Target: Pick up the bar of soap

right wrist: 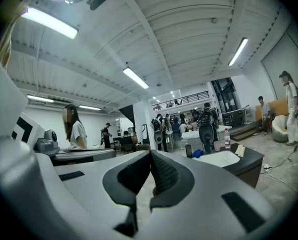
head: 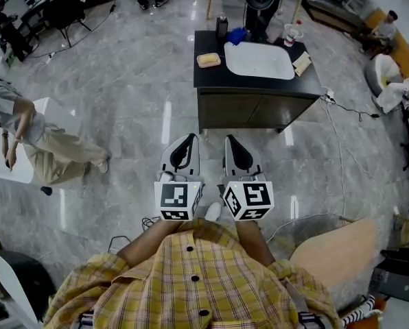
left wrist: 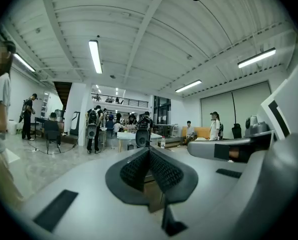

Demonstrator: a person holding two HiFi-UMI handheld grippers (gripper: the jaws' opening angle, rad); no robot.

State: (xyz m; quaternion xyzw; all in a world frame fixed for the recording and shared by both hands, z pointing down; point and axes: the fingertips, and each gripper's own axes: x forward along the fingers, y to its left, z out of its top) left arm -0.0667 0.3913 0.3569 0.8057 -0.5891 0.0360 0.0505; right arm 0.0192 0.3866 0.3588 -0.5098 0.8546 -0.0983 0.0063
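Soap [head: 208, 60] on cabinet [head: 208, 79], head view only

We see a black cabinet [head: 259, 91] with a white oval basin [head: 259, 60] set in its top. On the cabinet's left corner lies a pale yellow bar of soap [head: 208, 59]. At the cabinet's far edge are a blue cloth [head: 236, 35] and a dark bottle [head: 221, 26]. Around the cabinet spreads a grey marbled floor [head: 136, 115] veined in white. Nearer us than the cabinet, the light grey left gripper [head: 189, 139] and right gripper [head: 230, 140] have black pads and black-and-white marker cubes. Nearest is a yellow checked shirt [head: 191, 279] with dark buttons.
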